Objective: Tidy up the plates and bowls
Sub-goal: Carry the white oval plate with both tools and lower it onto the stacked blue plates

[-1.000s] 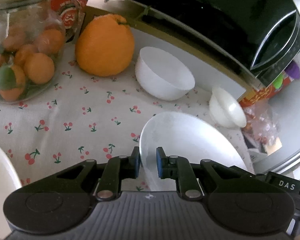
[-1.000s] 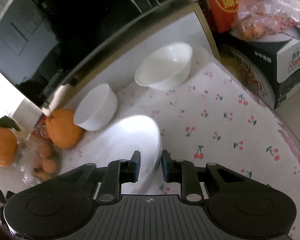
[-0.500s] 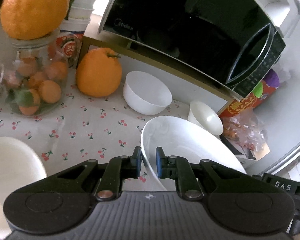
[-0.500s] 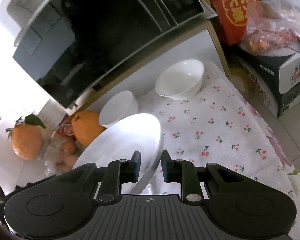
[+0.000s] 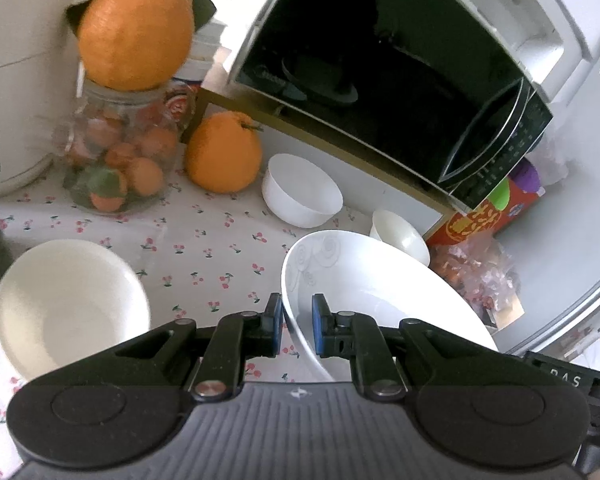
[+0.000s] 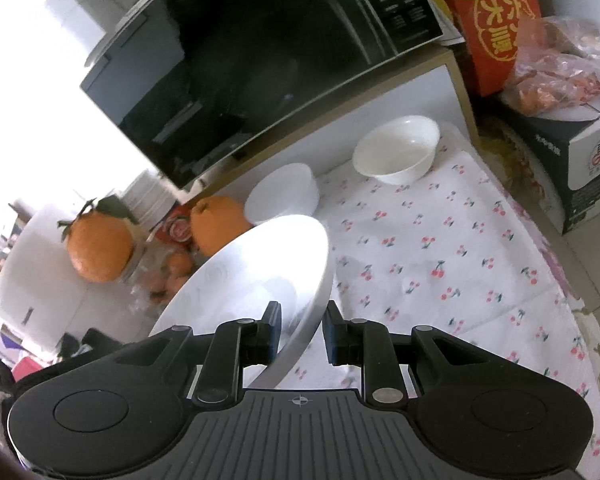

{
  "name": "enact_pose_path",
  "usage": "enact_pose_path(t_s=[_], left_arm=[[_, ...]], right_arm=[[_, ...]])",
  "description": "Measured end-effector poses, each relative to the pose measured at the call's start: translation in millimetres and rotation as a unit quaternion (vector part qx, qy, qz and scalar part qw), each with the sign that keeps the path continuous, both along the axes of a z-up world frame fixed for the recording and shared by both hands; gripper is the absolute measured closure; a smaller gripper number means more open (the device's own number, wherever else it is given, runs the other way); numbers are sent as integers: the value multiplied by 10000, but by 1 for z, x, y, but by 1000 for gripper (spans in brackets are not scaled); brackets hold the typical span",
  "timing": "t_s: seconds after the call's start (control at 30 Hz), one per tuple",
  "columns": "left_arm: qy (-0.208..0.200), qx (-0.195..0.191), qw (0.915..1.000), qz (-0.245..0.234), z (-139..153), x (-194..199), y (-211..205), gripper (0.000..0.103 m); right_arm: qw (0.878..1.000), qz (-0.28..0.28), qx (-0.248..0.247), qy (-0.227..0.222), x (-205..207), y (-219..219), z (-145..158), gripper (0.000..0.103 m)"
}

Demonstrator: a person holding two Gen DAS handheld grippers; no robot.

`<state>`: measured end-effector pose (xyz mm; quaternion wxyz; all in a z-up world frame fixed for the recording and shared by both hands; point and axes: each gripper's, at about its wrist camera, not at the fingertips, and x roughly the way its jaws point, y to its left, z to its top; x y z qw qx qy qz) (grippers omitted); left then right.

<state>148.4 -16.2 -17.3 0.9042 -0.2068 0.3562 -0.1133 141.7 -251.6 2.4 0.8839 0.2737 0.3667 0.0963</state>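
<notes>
Both grippers hold one large white deep plate above the cherry-print tablecloth. My left gripper is shut on the plate's left rim. In the right wrist view the plate tilts, and my right gripper is shut on its right rim. Two small white bowls stand on the cloth by the microwave shelf; the right wrist view shows them too. Another white deep plate lies at the near left.
A black microwave stands on a shelf behind the bowls. An orange and a glass jar of small oranges with a big orange on top stand at the back left. A red box and a carton stand at the right.
Both grippers have risen and drawn back with the large plate, lifting it off the cloth. The white plate at the near left has come into view.
</notes>
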Motion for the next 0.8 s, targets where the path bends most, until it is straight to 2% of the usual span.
enact_pose_path(t_s=[0.27,0.57,0.8], left_arm=[[-39,-184,9997,163,2,-26,20,90],[167,-300,9992,196,-7,-54,34,90],[266,-213,9994,76,-9,-72,39,90]], right_arm=[[9997,246,21,-18,-27,20,7,81],[9989,445,-110,90,-56,34,9,81],[9985,464,-46,294,-76,37,3,81]])
